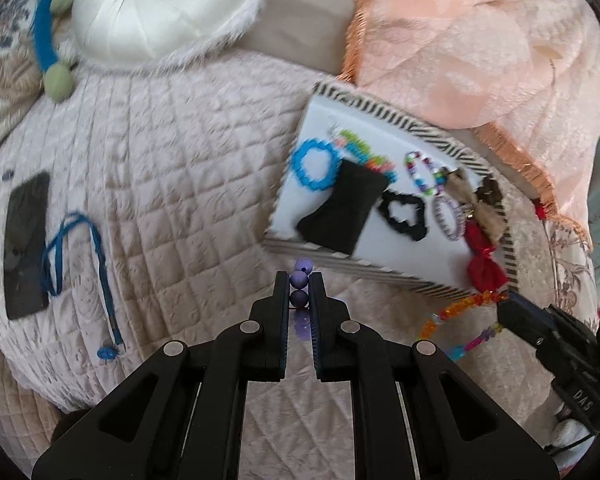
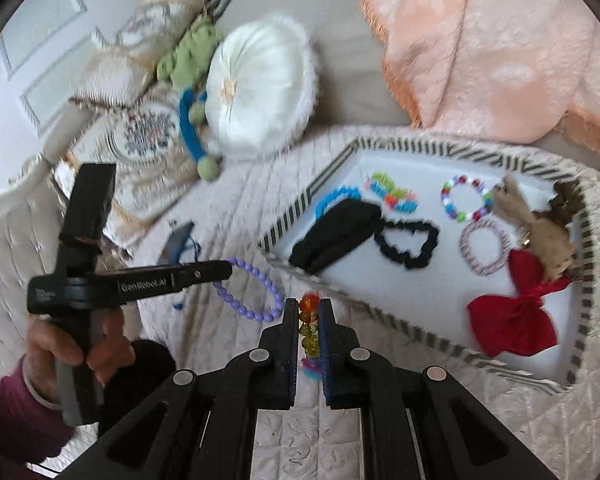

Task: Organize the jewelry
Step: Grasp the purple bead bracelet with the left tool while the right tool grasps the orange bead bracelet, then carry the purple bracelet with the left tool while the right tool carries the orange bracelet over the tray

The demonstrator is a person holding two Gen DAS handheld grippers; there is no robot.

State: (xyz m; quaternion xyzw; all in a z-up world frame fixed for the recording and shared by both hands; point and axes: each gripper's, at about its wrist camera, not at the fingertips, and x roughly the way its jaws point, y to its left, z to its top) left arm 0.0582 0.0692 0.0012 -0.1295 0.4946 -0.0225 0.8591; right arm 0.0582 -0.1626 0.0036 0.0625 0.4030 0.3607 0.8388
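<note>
Left tool pinches the purple bracelet, right tool the amber bracelet; next, carry both over the tray.

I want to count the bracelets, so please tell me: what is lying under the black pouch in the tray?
The black pouch covers part of the blue bracelet; only its upper arc shows. Anything else beneath the pouch is hidden. The tray floor around it is white.
</note>
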